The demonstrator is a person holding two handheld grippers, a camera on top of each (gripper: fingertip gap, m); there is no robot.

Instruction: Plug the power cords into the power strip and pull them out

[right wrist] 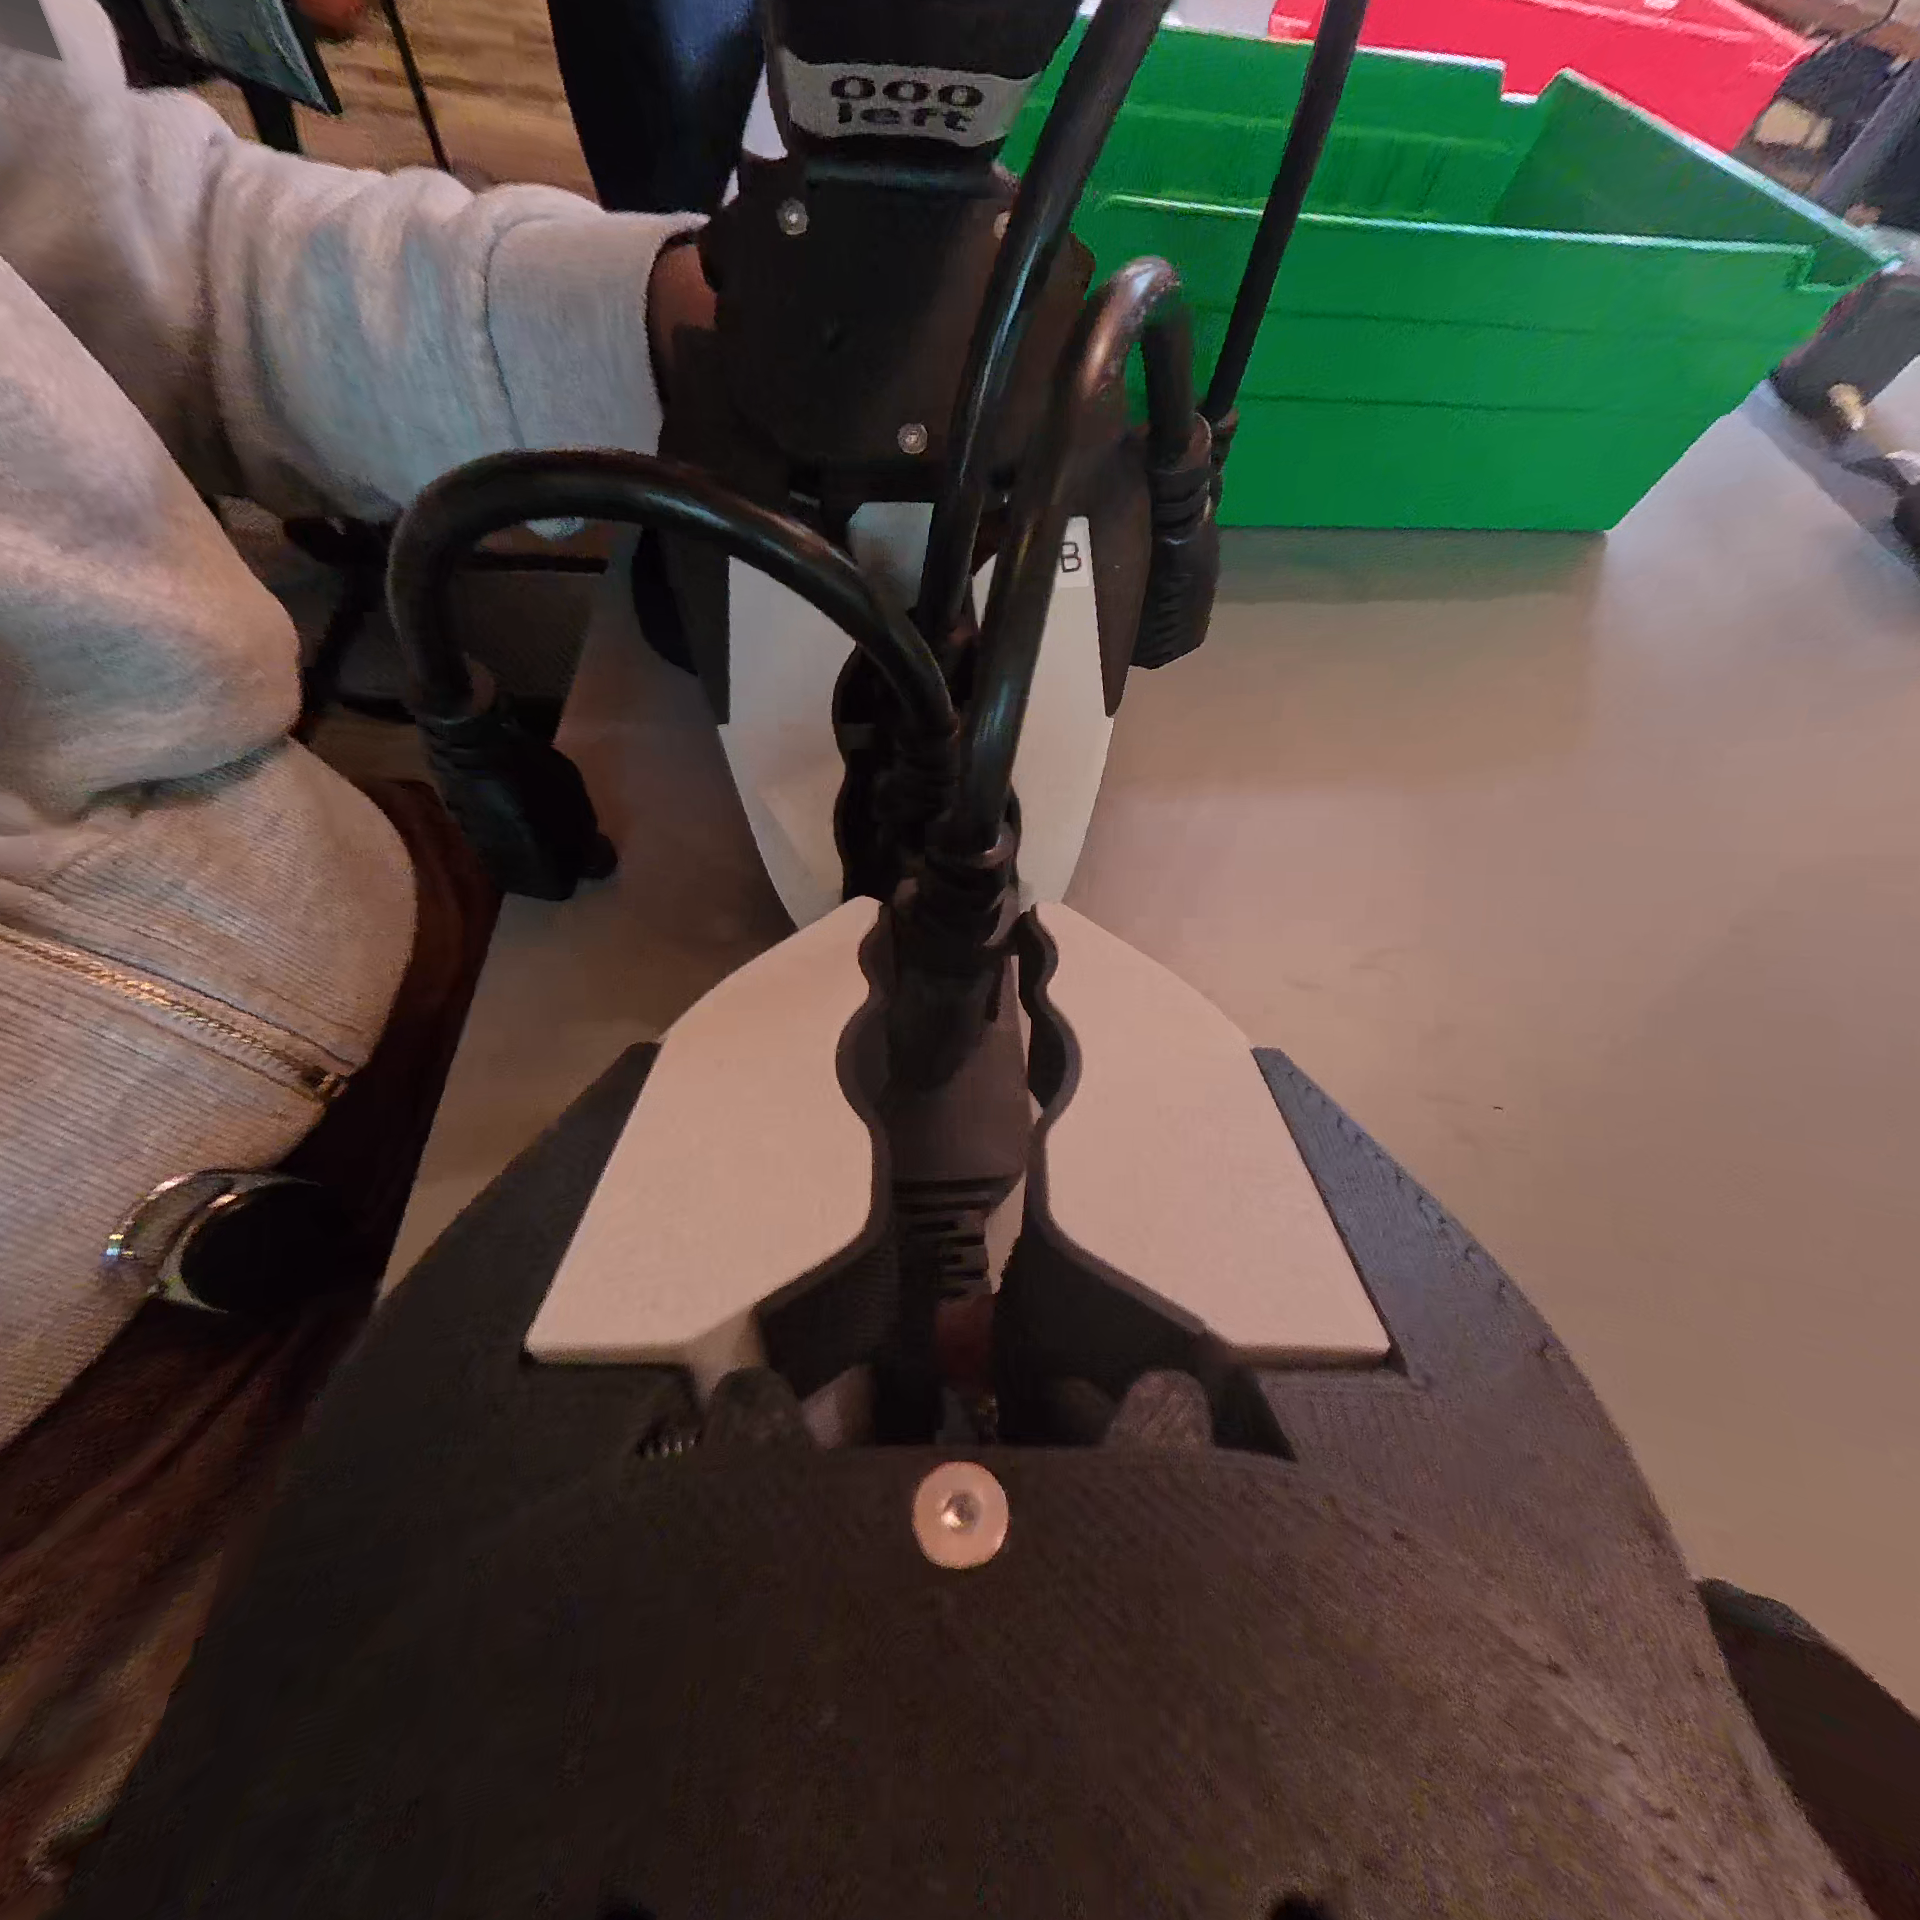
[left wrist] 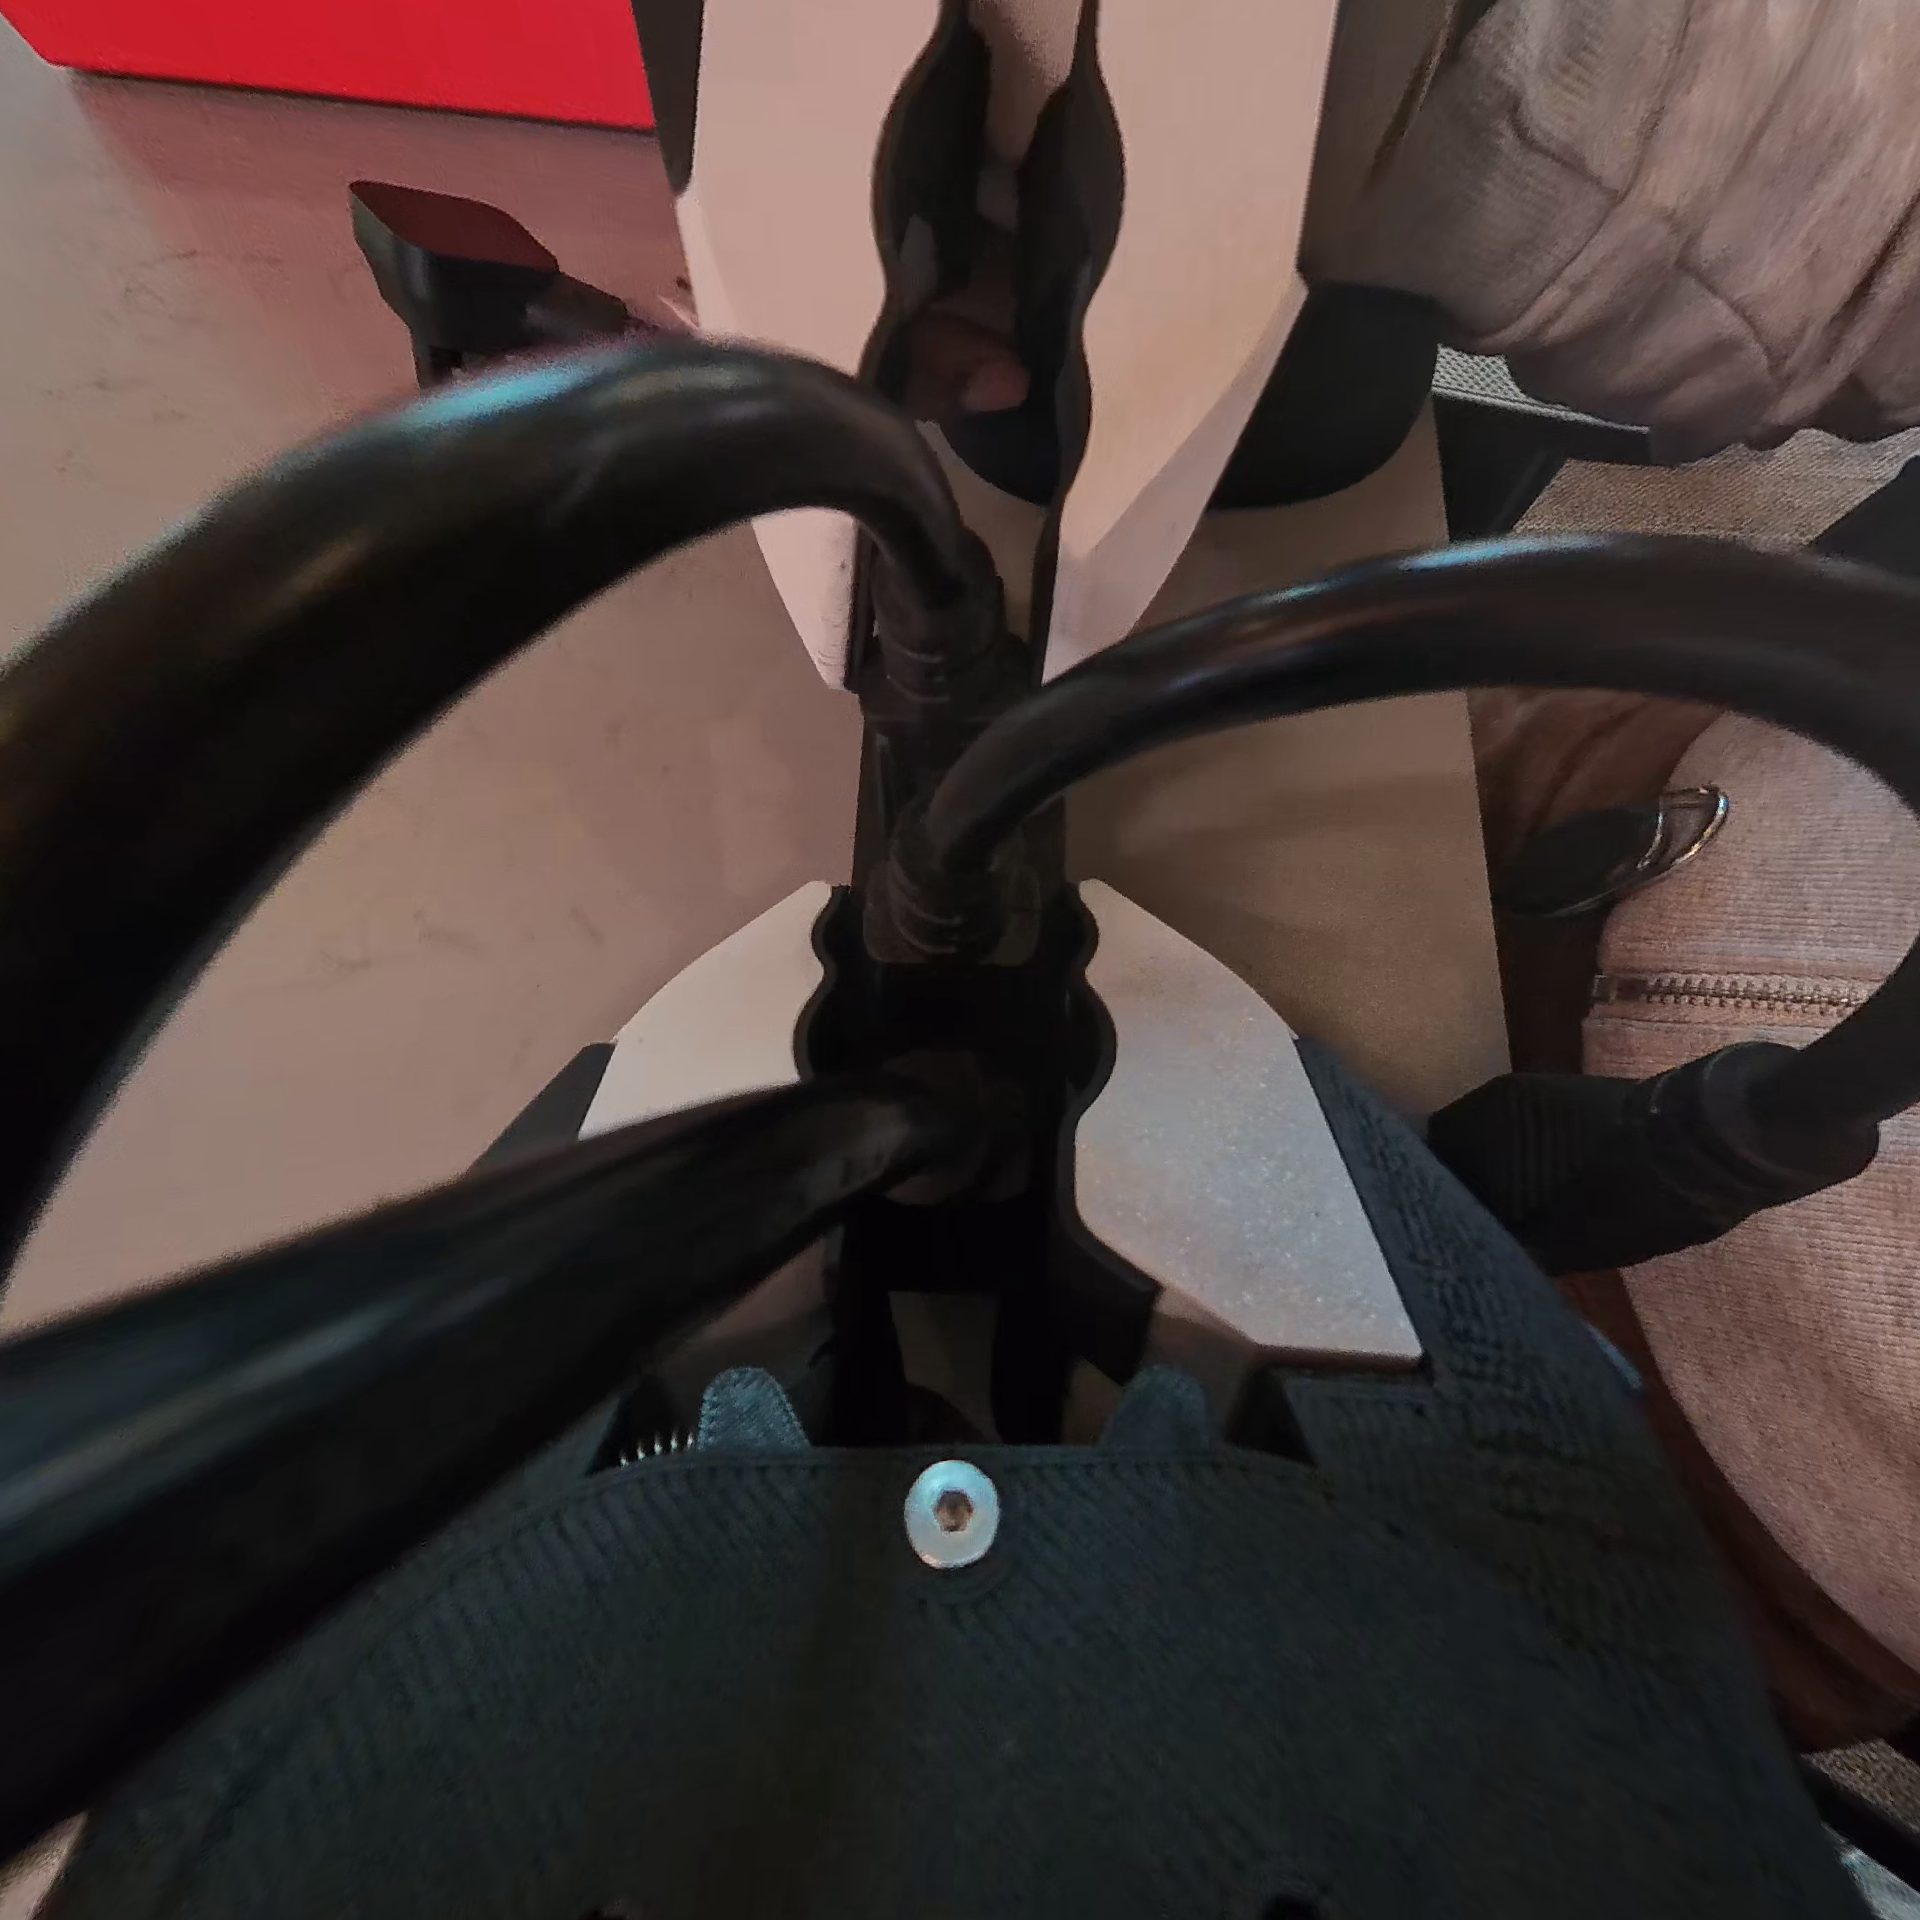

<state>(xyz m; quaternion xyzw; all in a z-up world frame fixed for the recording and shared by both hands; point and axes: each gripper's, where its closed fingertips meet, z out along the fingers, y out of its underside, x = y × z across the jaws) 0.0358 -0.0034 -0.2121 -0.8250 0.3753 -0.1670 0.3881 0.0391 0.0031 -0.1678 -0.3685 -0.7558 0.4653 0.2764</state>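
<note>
1. Two claws face each other along one line: my left claw (left wrist: 951, 1039) and right claw (right wrist: 951, 997), tips nearly touching.
2. The narrow black plastic power strip (left wrist: 961, 800) lies lengthwise between them, long axis running claw to claw.
3. Left clamps the strip's end; right is closed on a black moulded plug (right wrist: 951, 1101).
4. Thick black power cords (left wrist: 1351, 613) arch up from it.
5. Judgement: the plug must travel straight off the strip, not along it.

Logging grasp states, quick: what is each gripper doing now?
Left gripper: shut on a black power cord.
Right gripper: shut on a black plug.
</note>
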